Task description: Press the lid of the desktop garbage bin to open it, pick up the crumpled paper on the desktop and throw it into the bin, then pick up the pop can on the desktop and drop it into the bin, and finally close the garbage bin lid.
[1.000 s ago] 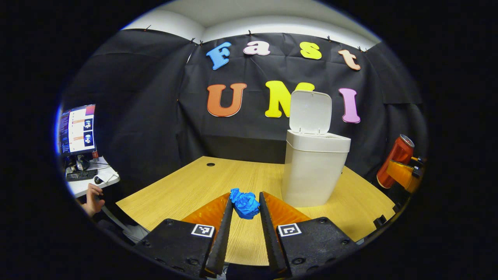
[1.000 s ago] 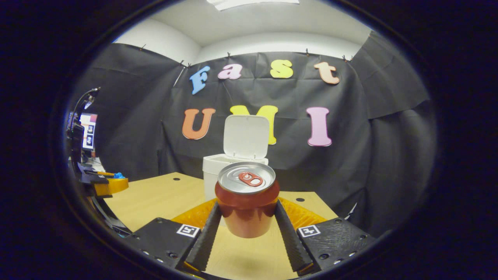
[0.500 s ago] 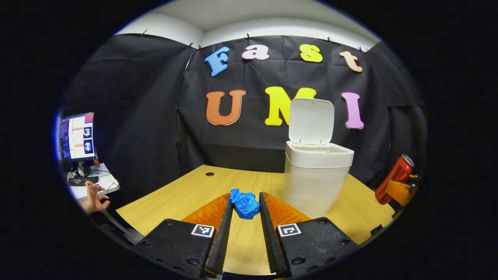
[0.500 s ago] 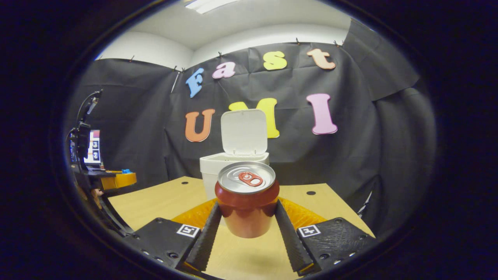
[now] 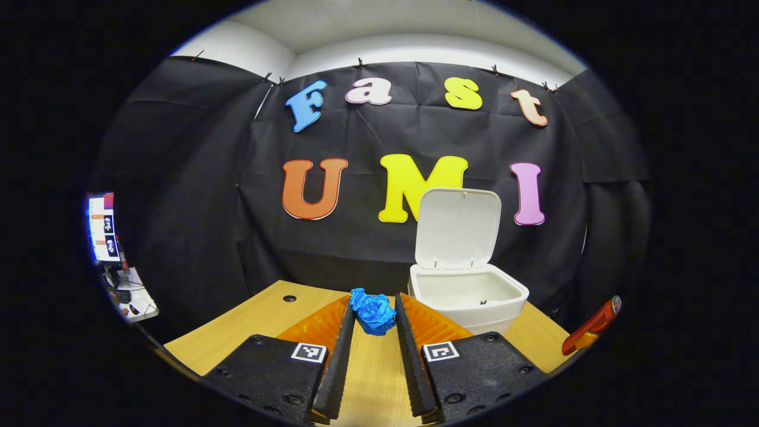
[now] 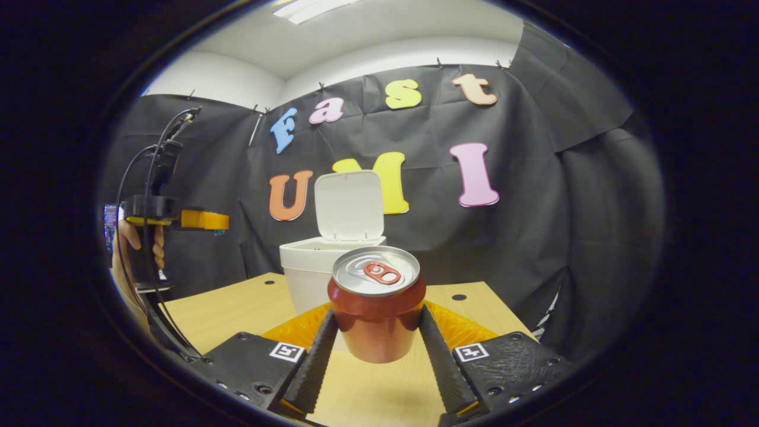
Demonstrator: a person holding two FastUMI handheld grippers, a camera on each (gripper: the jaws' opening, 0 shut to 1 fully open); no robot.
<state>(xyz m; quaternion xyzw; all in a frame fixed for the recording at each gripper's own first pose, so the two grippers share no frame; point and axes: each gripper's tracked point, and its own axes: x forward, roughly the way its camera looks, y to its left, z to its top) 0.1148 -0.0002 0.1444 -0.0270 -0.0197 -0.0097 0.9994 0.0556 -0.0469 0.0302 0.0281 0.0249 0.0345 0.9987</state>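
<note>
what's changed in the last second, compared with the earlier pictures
The left gripper has risen with the blue crumpled paper: its view now looks down into the open bin, and from the right gripper it sits higher up. Unchanged: both grips, paper and red pop can, and the raised lid.

Pop can gripped above the desk
The right gripper (image 6: 376,332) clamps the pop can (image 6: 377,311) upright; the bin (image 6: 308,270) stands behind, lid (image 6: 348,206) up.

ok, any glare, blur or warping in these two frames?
Left gripper view: sharp, with the desk edge bowed by the fisheye and the monitor blown out. Right gripper view: ceiling light reflects off the can top; no motion blur.
</note>
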